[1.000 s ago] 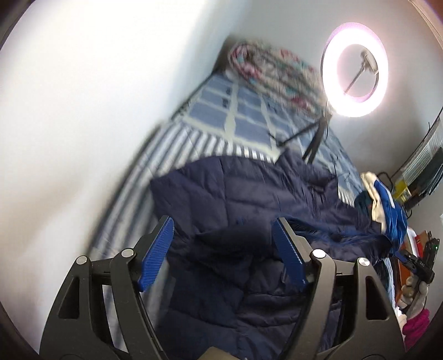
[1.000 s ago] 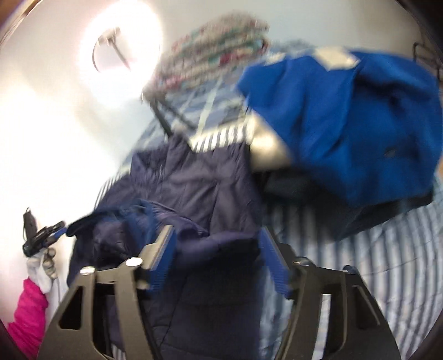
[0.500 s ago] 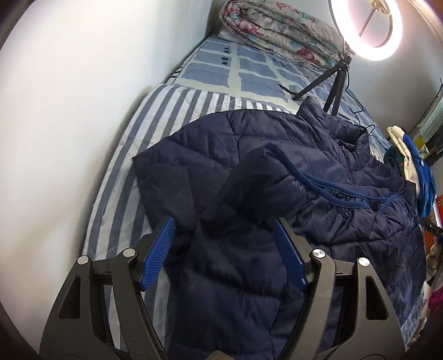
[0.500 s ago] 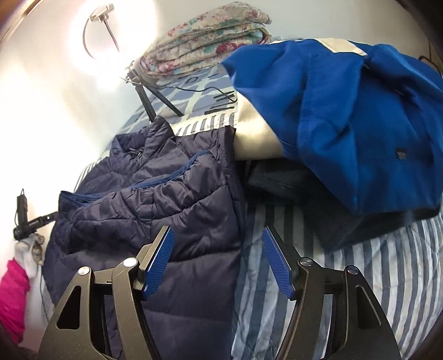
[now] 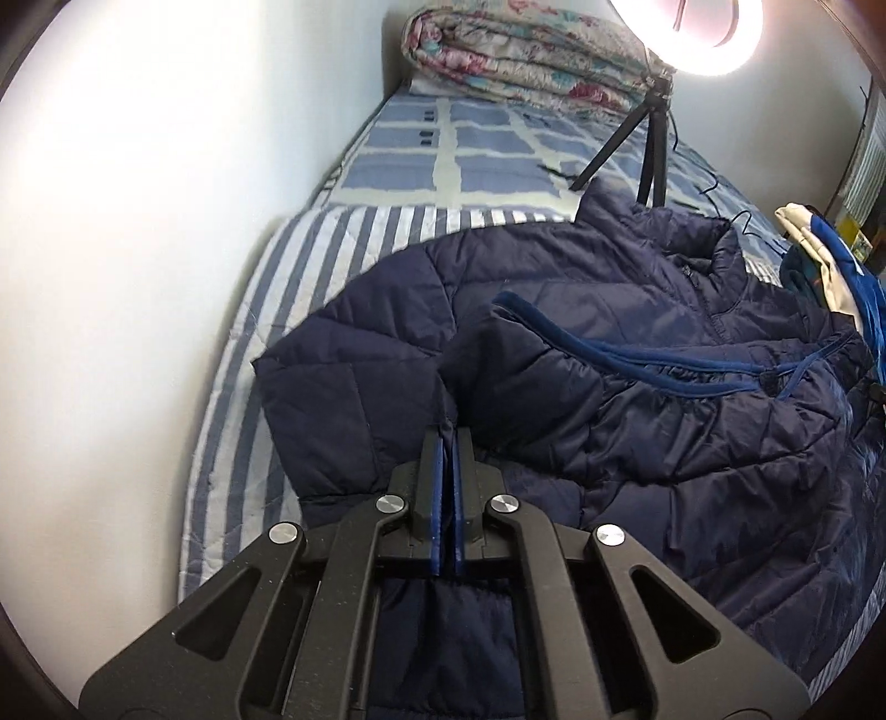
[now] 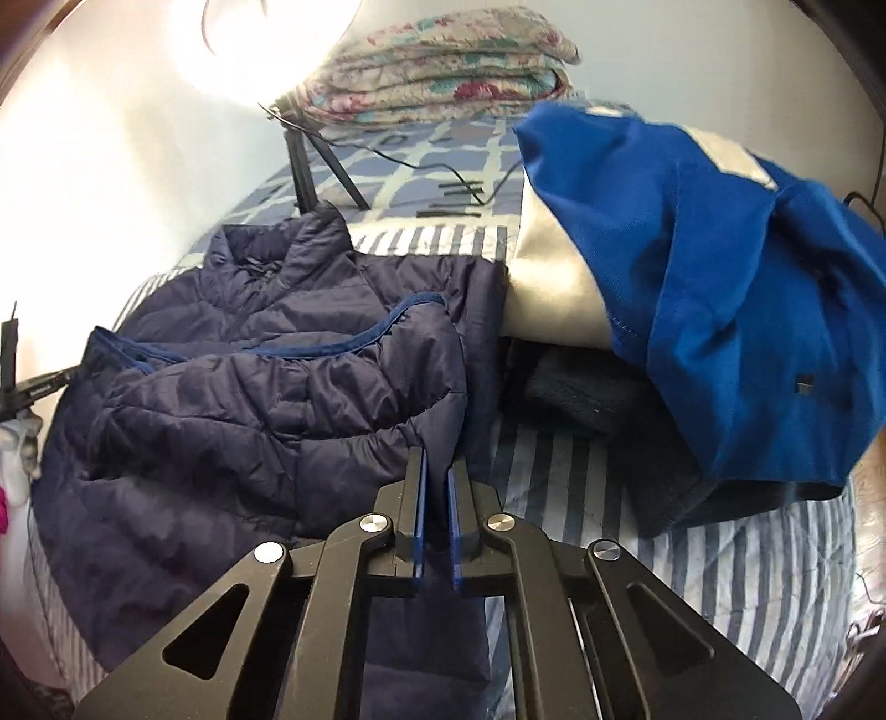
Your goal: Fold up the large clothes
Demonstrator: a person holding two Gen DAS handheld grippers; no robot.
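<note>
Left gripper (image 5: 446, 437) and right gripper (image 6: 436, 471) both clenched on navy jacket (image 5: 637, 354) edges, striped bedding (image 6: 720, 565) beside.

Ring light (image 5: 714, 33) — floral quilt (image 5: 515, 55)

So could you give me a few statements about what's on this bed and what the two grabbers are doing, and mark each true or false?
1. Both grippers are clamped on the jacket. True: the left gripper and right gripper each pinch its navy fabric.
2. The jacket is red. False: it is navy with a blue trim.
3. A folded quilt lies at the far end of the bed. True.
4. The ring light is switched off. False: it glows brightly.
5. The blue garment lies under the jacket. False: it is heaped beside it, on other clothes.
</note>
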